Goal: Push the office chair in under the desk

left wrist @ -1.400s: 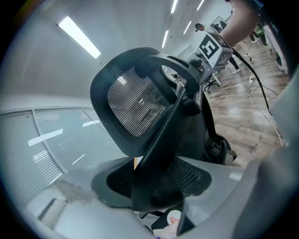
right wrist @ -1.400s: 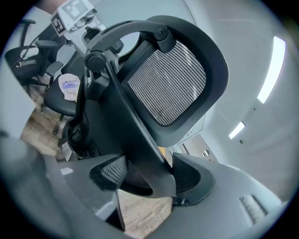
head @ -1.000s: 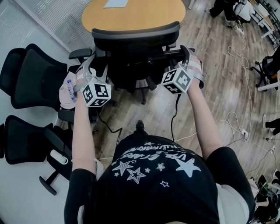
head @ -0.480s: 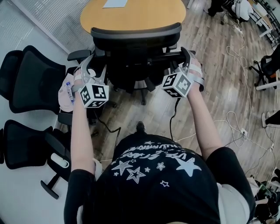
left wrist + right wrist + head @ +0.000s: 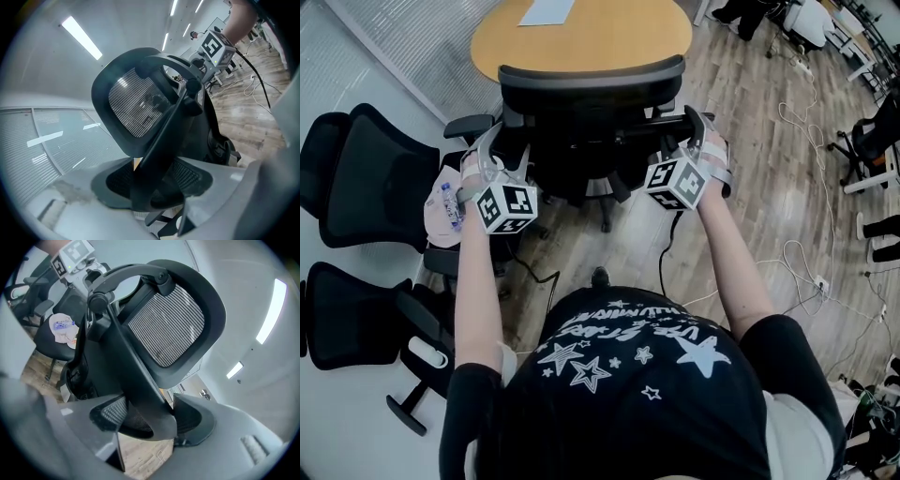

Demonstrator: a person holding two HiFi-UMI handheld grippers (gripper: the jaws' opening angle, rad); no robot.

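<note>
A black mesh office chair stands with its back to me, its seat partly under the round wooden desk. My left gripper is shut on the left strut of the chair's back frame, below the mesh backrest. At the other side, my right gripper holds the right strut. Its jaws have just eased slightly wider, with the strut still pressed between the pads. In the gripper views, the left gripper and the right gripper each show a strut crossing the pads.
Two more black chairs stand at the left, and a seat beside them carries a bottle and pink cloth. Cables trail over the wooden floor at the right. A sheet of paper lies on the desk.
</note>
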